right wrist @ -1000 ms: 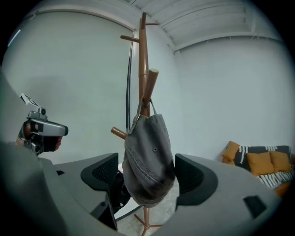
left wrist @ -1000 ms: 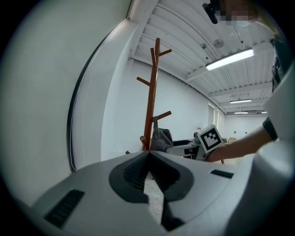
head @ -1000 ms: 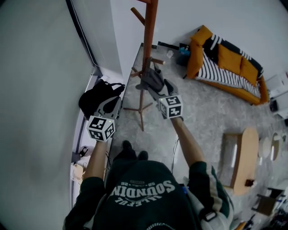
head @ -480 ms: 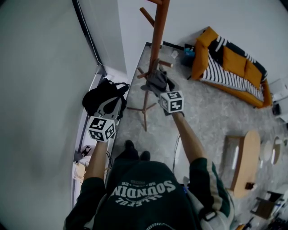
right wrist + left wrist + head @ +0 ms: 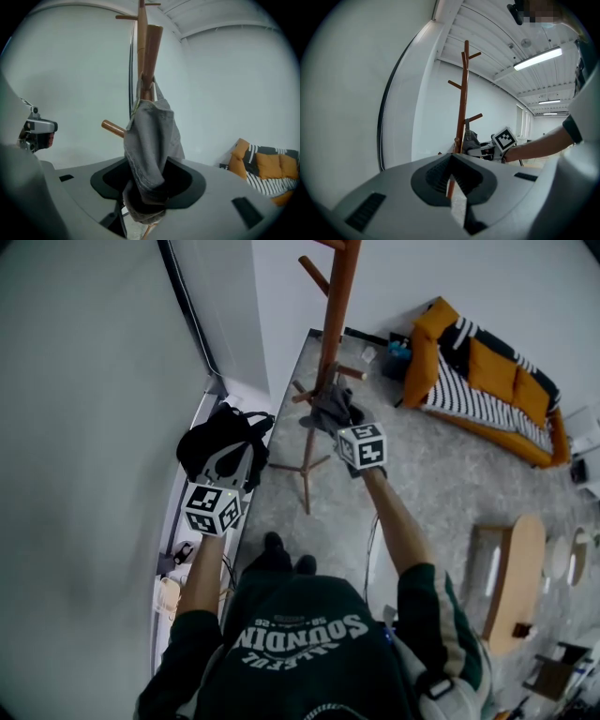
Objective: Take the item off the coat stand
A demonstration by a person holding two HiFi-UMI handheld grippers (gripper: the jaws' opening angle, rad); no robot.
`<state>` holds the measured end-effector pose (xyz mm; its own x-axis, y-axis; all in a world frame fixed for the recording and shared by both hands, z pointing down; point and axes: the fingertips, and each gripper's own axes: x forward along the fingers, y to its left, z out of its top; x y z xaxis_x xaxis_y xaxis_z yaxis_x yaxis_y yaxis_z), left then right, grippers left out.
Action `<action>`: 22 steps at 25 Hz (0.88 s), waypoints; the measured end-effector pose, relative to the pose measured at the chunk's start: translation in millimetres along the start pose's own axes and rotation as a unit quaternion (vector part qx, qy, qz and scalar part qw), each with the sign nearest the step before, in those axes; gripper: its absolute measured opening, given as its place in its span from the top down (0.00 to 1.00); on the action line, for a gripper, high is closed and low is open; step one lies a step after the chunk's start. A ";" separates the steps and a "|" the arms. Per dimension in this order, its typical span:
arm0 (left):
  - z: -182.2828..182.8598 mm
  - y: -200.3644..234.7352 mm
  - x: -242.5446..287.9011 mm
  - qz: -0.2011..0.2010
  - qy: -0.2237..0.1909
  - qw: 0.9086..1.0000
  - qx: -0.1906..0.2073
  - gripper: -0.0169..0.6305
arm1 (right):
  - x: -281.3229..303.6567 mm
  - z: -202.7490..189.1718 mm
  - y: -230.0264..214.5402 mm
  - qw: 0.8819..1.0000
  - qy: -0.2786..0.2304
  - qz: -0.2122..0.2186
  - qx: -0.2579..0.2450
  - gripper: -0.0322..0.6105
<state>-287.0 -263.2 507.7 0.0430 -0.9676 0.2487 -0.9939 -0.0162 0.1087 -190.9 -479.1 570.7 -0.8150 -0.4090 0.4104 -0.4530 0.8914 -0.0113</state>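
Observation:
A wooden coat stand rises near the wall, with a grey cloth item hanging from one of its lower pegs. My right gripper reaches up to that cloth. In the right gripper view the cloth droops from the peg into the gap between the jaws, which are closing around its lower end; the pads do not visibly pinch it. My left gripper is held out low to the left, away from the stand, with its jaws together and nothing in them. From the left gripper view, the stand and the cloth show ahead.
A black bag lies on the floor by the wall, under my left gripper. An orange sofa with striped cushions stands at the right. A low wooden table is nearer on the right. The stand's legs spread over the grey floor.
My right gripper has moved up and in toward the stand, and the hanging cloth now sits between its jaws. The left gripper has barely shifted.

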 end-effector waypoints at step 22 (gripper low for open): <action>4.6 -25.7 -11.2 -0.009 -0.012 1.000 0.008 0.97 | -52.0 27.6 12.9 0.997 -0.048 0.001 -0.065 0.88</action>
<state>-262.4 -253.1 497.7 0.0588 -0.9728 0.2240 -0.9945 -0.0376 0.0976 -164.4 -451.7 524.0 -0.8492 -0.4185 0.3221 -0.4056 0.9074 0.1096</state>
